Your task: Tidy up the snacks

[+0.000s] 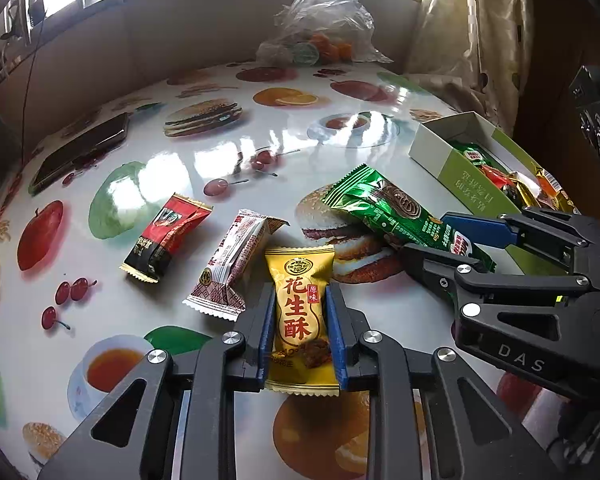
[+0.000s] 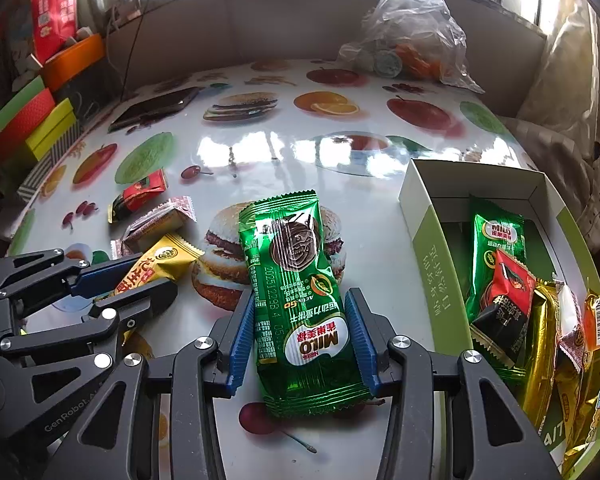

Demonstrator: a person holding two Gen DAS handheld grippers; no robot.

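Note:
My left gripper (image 1: 300, 296) is shut on a yellow peanut-crisp packet (image 1: 298, 268) lying on the fruit-print table, its blue pads pressed to both long sides. In the right wrist view the same gripper (image 2: 152, 272) holds that yellow packet (image 2: 168, 258) at the lower left. My right gripper (image 2: 300, 300) is shut on a green Milo packet (image 2: 288, 240), which lies over a printed burger. From the left wrist view, the right gripper (image 1: 428, 234) grips the near end of the green packet (image 1: 380, 200). An open white-and-green box (image 2: 424, 232) at the right holds several packets.
A red-and-black packet (image 1: 164, 236) and a white-and-red packet (image 1: 232, 264) lie loose left of the yellow one. A dark phone (image 1: 80, 152) sits at the far left, a clear plastic bag (image 1: 324, 28) at the back. Stacked coloured boxes (image 2: 32, 120) border the table's left edge.

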